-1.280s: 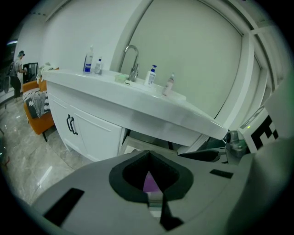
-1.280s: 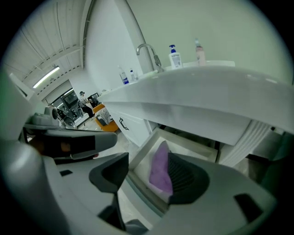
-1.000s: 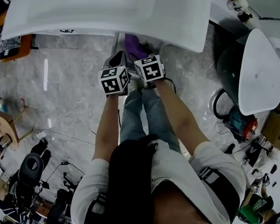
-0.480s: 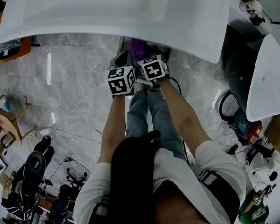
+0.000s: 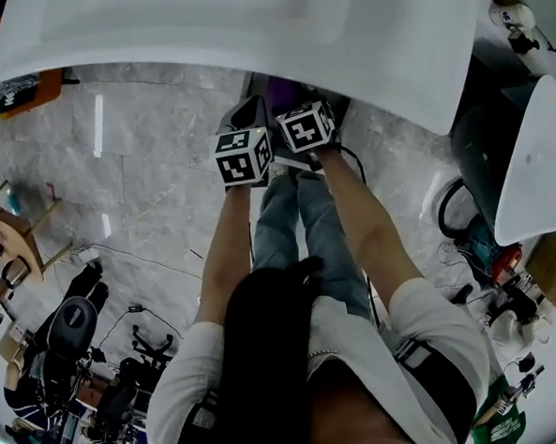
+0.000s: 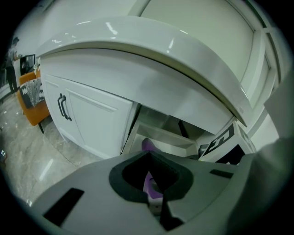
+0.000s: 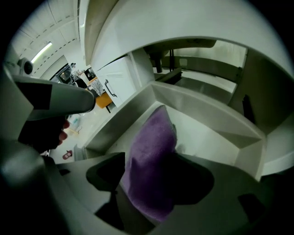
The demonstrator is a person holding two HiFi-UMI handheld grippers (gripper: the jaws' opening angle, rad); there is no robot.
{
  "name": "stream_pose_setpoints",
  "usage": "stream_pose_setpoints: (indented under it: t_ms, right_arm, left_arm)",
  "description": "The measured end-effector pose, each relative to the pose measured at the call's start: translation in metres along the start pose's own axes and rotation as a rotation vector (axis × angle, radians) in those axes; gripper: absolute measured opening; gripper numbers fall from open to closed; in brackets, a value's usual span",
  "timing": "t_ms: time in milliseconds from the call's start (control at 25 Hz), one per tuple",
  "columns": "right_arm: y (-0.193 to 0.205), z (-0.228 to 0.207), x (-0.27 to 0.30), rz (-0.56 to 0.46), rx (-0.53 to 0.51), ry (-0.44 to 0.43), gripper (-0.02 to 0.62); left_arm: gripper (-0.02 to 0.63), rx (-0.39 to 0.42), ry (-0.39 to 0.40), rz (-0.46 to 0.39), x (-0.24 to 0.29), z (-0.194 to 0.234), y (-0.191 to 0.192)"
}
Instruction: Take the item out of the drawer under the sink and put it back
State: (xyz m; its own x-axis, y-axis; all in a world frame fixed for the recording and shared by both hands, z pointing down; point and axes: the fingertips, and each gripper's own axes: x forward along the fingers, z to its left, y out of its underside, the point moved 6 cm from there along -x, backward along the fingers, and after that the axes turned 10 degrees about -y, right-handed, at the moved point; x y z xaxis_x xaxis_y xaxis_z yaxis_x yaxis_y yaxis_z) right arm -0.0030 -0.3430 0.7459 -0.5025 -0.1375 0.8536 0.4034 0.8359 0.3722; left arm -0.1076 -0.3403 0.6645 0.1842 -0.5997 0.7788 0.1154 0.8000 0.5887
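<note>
A purple cloth lies in the open white drawer under the sink counter. In the head view only a strip of the cloth shows below the counter's rim. My right gripper points steeply down into the drawer. Its jaws have just been opening and stand wide, with the cloth between them and no pad visibly pressing on it. My left gripper hovers just left of it, jaws shut with nothing in them; the cloth shows beyond its tips.
A cabinet door with a dark handle stands left of the drawer. A white rounded fixture is at the right, with cables and tools on the floor near it. An orange chair stands at the far left.
Both grippers have moved closer to the counter's rim and lower toward the drawer. Less of the purple cloth shows in the head view than before.
</note>
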Motion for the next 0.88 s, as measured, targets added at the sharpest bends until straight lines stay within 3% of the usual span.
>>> stream_pose_setpoints:
  t_ms: [200, 320, 400, 520, 640, 880]
  right_arm:
    - [0.003, -0.007, 0.013, 0.079, -0.059, 0.040, 0.310]
    - [0.004, -0.009, 0.016, 0.118, -0.101, 0.107, 0.302]
    - [0.004, -0.011, 0.017, 0.142, -0.097, 0.162, 0.235]
    - [0.000, -0.016, 0.018, 0.164, -0.009, 0.193, 0.182]
    - [-0.001, -0.021, 0.014, 0.151, 0.027, 0.178, 0.121]
    - [-0.004, -0.018, -0.008, 0.056, 0.026, 0.196, 0.110]
  left_arm:
    - [0.003, -0.025, -0.002, -0.012, 0.006, -0.002, -0.002]
    - [0.003, -0.032, -0.014, -0.013, 0.007, -0.002, -0.001]
    - [0.003, -0.032, -0.031, -0.008, 0.006, 0.003, 0.000]
    - [0.003, 0.001, -0.047, 0.003, 0.010, 0.011, -0.003]
    - [0.003, -0.007, -0.028, -0.005, 0.009, 0.012, -0.008]
    - [0.003, 0.026, -0.001, -0.012, 0.004, 0.011, -0.013]
